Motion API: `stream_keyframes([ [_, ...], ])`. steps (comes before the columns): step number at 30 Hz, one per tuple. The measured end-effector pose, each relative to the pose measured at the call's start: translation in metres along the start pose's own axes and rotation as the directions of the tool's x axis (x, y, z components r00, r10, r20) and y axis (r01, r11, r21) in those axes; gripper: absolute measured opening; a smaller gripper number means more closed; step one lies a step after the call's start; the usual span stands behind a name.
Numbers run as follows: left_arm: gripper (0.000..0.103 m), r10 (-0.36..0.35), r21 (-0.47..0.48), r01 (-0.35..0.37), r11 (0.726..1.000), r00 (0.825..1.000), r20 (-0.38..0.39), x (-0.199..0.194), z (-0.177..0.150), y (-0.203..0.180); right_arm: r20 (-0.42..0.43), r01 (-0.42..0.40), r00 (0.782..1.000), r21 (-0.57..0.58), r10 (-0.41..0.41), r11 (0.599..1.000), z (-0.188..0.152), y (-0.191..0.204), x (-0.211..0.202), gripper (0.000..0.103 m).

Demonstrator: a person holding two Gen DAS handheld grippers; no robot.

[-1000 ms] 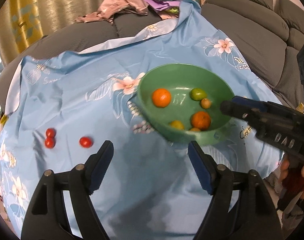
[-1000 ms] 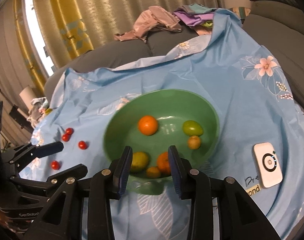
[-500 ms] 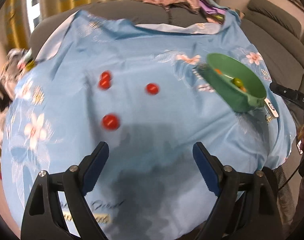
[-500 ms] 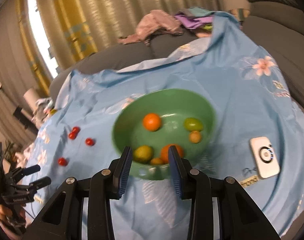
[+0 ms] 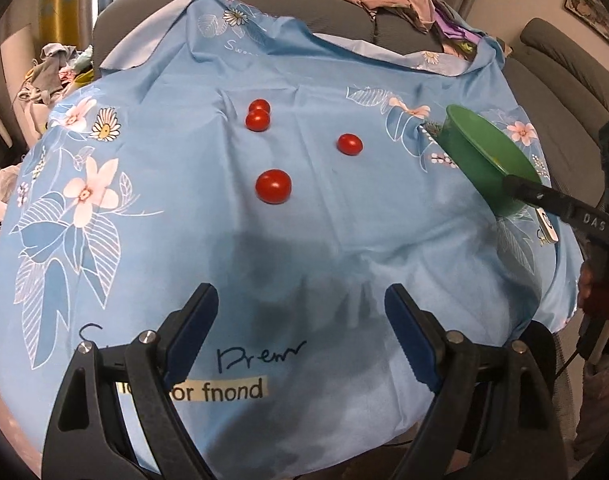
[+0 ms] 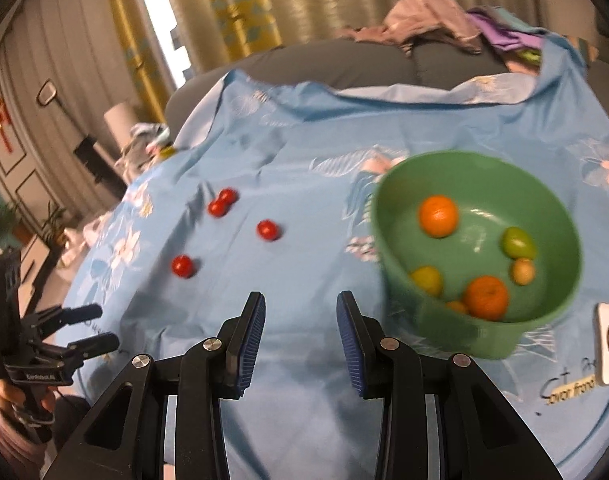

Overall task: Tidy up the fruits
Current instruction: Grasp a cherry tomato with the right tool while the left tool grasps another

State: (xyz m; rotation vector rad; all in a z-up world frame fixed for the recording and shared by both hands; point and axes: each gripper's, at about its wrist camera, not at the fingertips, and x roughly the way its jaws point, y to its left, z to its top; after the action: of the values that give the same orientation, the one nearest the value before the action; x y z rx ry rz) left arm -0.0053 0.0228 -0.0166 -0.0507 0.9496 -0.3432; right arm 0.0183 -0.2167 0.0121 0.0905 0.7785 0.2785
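1. Clearly the pick-up step: the left gripper [image 5: 300, 336] hangs wide open and empty above the near edge of the blue cloth [image 5: 184, 240], facing four red tomatoes [image 5: 273, 186] mid-cloth.
2. Right gripper [image 6: 300, 340], narrowly parted, holds nothing.
3. Green bowl [image 6: 400, 264] of fruit sits toward the cloth's right edge.
4. Next, I judge: straddle the nearest tomato gently.

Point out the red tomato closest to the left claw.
The lone tomato nearest the left claw, sitting in front of the touching pair and the single one toward the bowl.
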Motion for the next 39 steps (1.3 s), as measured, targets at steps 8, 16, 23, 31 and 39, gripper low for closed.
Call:
stream_keyframes([
  [8, 0.085, -0.03, 0.017, 0.03, 0.999, 1.0, 0.002, 0.011, 0.013, 0.003, -0.063, -0.014, 0.998, -0.048, 0.011, 0.999, 0.003, 0.018, 0.025, 0.037],
  [16, 0.085, -0.06, 0.036, 0.06, 0.998, 0.998, 0.0, 0.031, 0.043, 0.005, -0.096, -0.031, 0.995, -0.083, 0.023, 0.996, 0.016, 0.031, 0.055, 0.037],
  [23, 0.073, -0.065, 0.051, 0.066, 0.996, 0.998, -0.025, 0.059, 0.064, 0.005, -0.112, -0.026, 0.994, -0.091, 0.016, 0.996, 0.031, 0.03, 0.079, 0.037],
  [31, 0.066, -0.014, 0.084, 0.019, 0.996, 0.998, -0.056, 0.084, 0.076, 0.005, -0.121, -0.025, 0.993, -0.103, 0.012, 0.994, 0.043, 0.027, 0.099, 0.037],
  [39, 0.053, 0.054, 0.147, -0.044, 0.988, 0.996, -0.07, 0.098, 0.077, 0.004, -0.144, -0.028, 0.99, -0.115, 0.011, 0.993, 0.053, 0.027, 0.122, 0.037],
])
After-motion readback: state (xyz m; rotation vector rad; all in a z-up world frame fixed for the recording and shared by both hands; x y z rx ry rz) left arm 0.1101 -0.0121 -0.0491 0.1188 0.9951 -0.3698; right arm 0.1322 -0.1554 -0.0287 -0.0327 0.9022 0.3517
